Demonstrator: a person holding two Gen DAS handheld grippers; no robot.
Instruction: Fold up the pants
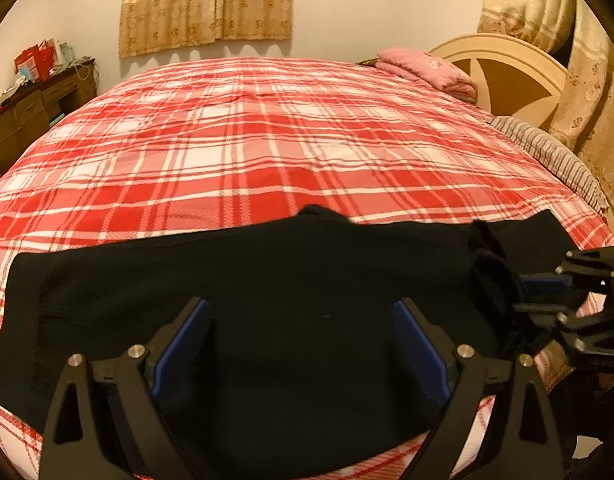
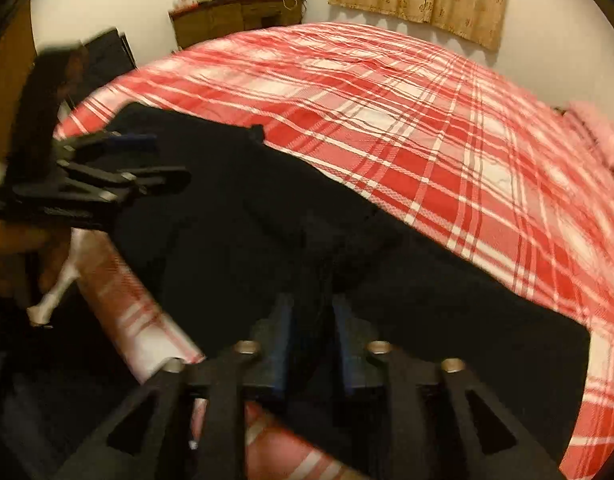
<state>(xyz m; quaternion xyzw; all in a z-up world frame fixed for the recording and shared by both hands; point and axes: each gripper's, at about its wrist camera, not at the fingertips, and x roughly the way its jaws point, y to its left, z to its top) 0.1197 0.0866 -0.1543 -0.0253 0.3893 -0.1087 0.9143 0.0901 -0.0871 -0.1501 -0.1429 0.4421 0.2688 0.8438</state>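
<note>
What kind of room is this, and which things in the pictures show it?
Most likely a home bedroom. A large bed with a red plaid cover fills the view, a cream headboard stands at one end, and curtains hang on the wall.

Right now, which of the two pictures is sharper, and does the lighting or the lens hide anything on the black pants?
Left wrist view: sharp, warm dim light; the fisheye bulges the plaid bed cover, and the black pants show almost no folds. Right wrist view: motion-blurred, mostly at the left gripper and the right gripper; the pants are one dark mass.
</note>
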